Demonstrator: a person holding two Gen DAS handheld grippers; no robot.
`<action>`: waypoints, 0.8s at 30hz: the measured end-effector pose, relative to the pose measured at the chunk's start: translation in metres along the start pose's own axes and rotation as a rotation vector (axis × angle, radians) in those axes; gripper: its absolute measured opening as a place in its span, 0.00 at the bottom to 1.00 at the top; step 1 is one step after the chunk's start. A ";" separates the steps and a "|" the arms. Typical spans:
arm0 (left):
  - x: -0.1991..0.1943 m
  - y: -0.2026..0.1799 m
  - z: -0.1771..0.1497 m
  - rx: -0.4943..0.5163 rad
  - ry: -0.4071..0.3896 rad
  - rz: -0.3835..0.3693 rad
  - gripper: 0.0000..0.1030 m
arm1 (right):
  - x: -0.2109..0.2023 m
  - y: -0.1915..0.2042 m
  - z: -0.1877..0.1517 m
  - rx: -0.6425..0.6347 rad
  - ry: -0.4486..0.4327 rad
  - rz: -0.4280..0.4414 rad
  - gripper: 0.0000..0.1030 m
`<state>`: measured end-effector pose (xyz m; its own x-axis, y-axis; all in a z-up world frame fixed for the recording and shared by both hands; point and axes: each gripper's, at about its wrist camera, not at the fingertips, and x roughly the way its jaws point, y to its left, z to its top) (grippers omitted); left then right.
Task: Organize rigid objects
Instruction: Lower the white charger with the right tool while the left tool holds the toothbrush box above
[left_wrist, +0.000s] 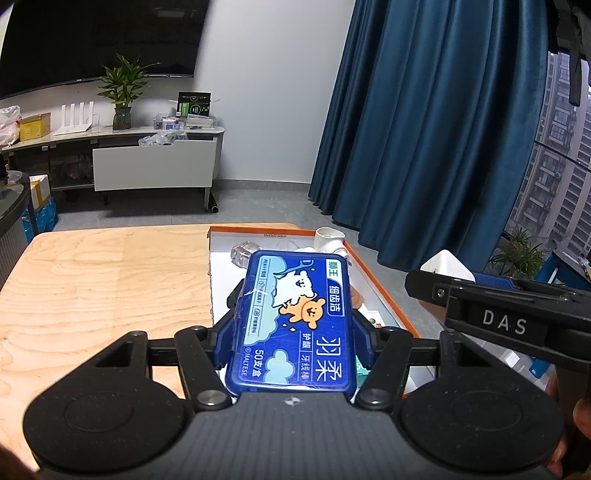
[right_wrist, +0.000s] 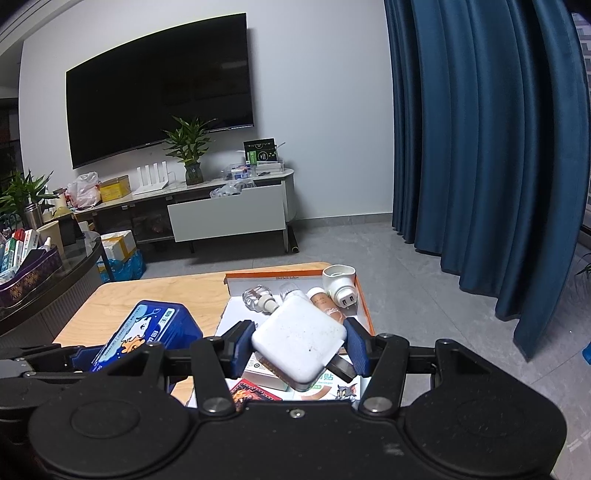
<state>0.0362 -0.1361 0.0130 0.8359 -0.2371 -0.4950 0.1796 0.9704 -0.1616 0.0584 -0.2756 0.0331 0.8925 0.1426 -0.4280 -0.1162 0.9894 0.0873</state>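
While both tools are held above the wooden bench (left_wrist: 92, 280), a blue dental-floss box (left_wrist: 291, 321) is seen clamped in the left gripper (left_wrist: 291, 317), its blue pads pressed against the box's long sides and the jaws partly closed around it. The box is carried label-up, lifted clear of the bench, over the near left part of the orange-rimmed tray (left_wrist: 388, 291). From the right wrist view, a white power adapter (right_wrist: 299, 341) is gripped in the right gripper (right_wrist: 299, 347), turned cornerwise so that the pads (right_wrist: 242, 349) are set against two opposite corners; the jaws are likewise part-way closed on it. The adapter is held above the tray's near end, over small printed cartons (right_wrist: 266, 373). Further back in the tray, a clear glass bottle (right_wrist: 258, 297), a peach-coloured tube (right_wrist: 325, 302) and a white plug-in device (right_wrist: 340, 286) are left lying. The two grippers are held side by side, near each other.
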 end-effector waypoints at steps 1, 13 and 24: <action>0.000 0.000 0.000 0.000 0.000 0.002 0.61 | 0.000 0.000 0.000 -0.001 0.000 -0.001 0.62; 0.002 -0.003 0.001 0.019 0.008 0.021 0.61 | 0.006 -0.003 0.003 -0.002 0.019 0.001 0.62; 0.006 -0.004 -0.001 0.031 0.027 0.033 0.61 | 0.019 -0.006 0.001 0.001 0.045 0.007 0.62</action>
<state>0.0403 -0.1417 0.0101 0.8276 -0.2057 -0.5223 0.1686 0.9786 -0.1183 0.0768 -0.2788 0.0249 0.8713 0.1503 -0.4671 -0.1217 0.9884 0.0911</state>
